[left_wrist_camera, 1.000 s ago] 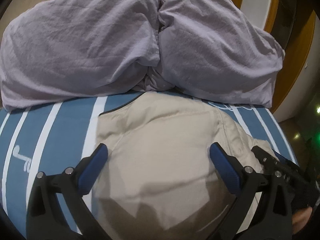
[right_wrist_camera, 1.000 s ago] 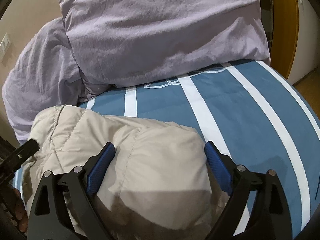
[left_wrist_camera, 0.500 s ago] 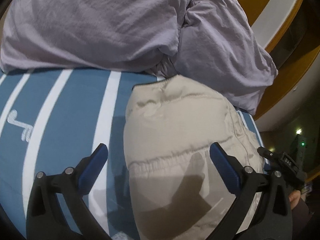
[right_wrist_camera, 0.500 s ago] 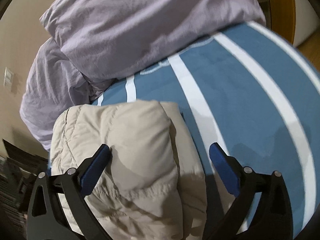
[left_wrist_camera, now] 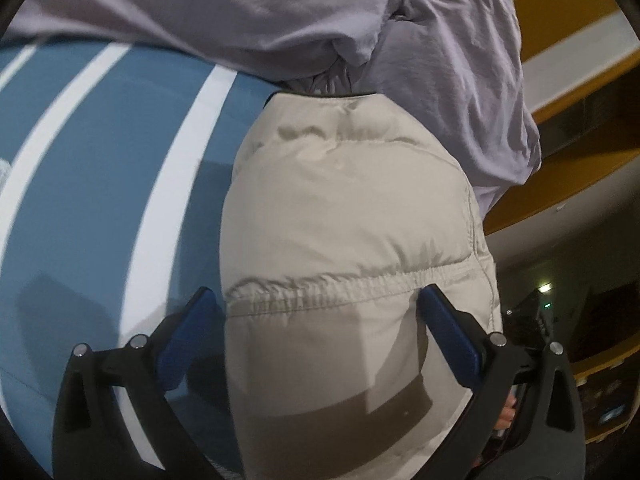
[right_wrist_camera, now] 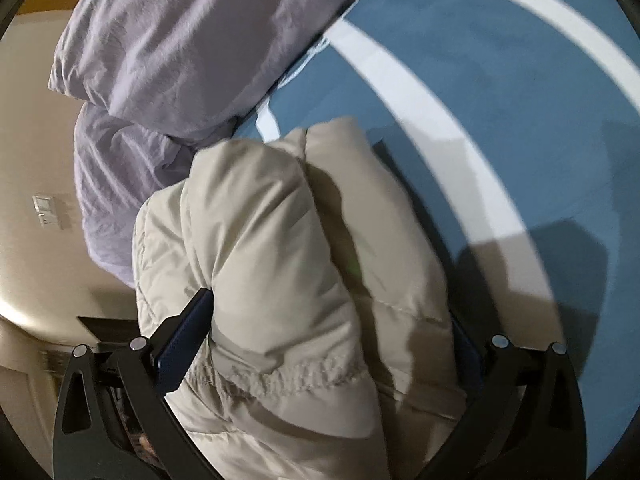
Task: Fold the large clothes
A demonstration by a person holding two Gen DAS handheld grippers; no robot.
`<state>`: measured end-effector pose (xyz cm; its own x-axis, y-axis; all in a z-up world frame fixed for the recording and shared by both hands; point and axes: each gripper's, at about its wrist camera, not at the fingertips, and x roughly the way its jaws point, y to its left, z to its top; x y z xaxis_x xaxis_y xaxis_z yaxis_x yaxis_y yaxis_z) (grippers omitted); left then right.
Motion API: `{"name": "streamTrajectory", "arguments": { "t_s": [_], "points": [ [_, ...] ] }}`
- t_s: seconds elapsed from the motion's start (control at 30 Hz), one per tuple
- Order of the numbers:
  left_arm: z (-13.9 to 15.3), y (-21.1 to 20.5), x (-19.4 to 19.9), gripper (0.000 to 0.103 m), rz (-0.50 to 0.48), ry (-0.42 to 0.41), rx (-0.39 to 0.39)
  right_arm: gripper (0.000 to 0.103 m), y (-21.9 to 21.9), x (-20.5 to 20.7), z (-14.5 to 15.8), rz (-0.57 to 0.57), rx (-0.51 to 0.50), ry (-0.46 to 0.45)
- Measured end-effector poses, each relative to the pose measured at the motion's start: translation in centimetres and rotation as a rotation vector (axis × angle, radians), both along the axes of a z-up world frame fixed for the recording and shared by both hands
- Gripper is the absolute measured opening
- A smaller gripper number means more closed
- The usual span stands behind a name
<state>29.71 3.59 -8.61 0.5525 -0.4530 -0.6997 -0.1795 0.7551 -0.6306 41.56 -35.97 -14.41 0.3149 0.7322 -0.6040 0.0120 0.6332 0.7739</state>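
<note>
A beige puffer jacket (left_wrist_camera: 344, 216) lies folded into a thick bundle on a blue bed sheet with white stripes (left_wrist_camera: 100, 160). My left gripper (left_wrist_camera: 320, 320) is wide open, its jaws either side of the bundle's near end. In the right wrist view the jacket (right_wrist_camera: 280, 260) bulges up between the blue pads of my right gripper (right_wrist_camera: 332, 340), which is also wide open around it. Whether the pads touch the fabric I cannot tell. The other gripper shows dimly at the right edge of the left wrist view (left_wrist_camera: 532, 320).
Two lilac pillows (left_wrist_camera: 280, 12) are stacked at the head of the bed, right behind the jacket; they also show in the right wrist view (right_wrist_camera: 180, 40). A wooden headboard and wall (left_wrist_camera: 568, 64) stand to the right. Striped sheet (right_wrist_camera: 500, 100) stretches to the right of the jacket.
Both cameras have swung and tilted: the left view turned right, the right view turned left. The jacket bundle now looks narrower and more upright between the jaws. Both grippers stayed open.
</note>
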Motion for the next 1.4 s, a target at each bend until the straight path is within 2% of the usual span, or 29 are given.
{"name": "streamTrajectory", "arguments": {
  "t_s": [0.1,0.33,0.4,0.57,0.6,0.73,0.93,1.0,1.07,1.17,1.27,1.4],
  "points": [
    [-0.7,0.2,0.4,0.101,0.014,0.015,-0.066,0.102,0.4,0.4,-0.4,0.025,0.028,0.023],
    [-1.1,0.4,1.0,0.1,0.031,0.026,-0.121,0.102,1.3,0.9,-0.6,0.062,0.083,0.018],
    [-1.0,0.4,0.9,0.094,0.032,0.017,-0.13,0.098,1.3,0.9,-0.6,0.064,0.1,0.006],
    [0.1,1.4,1.1,0.081,0.041,-0.015,-0.131,0.073,1.7,1.4,-0.3,0.062,0.14,-0.02],
    [0.4,1.7,1.3,0.078,0.043,-0.021,-0.124,0.07,2.1,1.5,0.0,0.066,0.144,-0.026],
    [1.9,3.9,2.4,0.074,0.076,-0.044,-0.071,0.06,4.6,2.6,1.1,0.095,0.157,-0.047],
    [4.1,7.0,3.8,0.074,0.127,-0.082,0.059,0.058,9.4,4.5,2.6,0.12,0.161,-0.079],
    [4.1,7.6,4.2,0.074,0.139,-0.071,0.122,0.061,10.3,4.8,2.4,0.116,0.136,-0.07],
    [3.6,7.8,4.4,0.076,0.156,-0.042,0.17,0.07,10.9,4.9,2.4,0.099,0.107,-0.059],
    [3.7,7.7,4.1,0.081,0.177,-0.053,0.244,0.077,10.7,5.0,3.2,0.102,0.062,-0.066],
    [4.8,7.4,4.0,0.083,0.183,-0.074,0.344,0.079,9.3,4.8,4.5,0.078,0.023,-0.091],
    [6.7,7.2,4.2,0.087,0.213,-0.122,0.436,0.08,7.2,4.5,6.9,-0.012,-0.067,-0.178]
  ]
}}
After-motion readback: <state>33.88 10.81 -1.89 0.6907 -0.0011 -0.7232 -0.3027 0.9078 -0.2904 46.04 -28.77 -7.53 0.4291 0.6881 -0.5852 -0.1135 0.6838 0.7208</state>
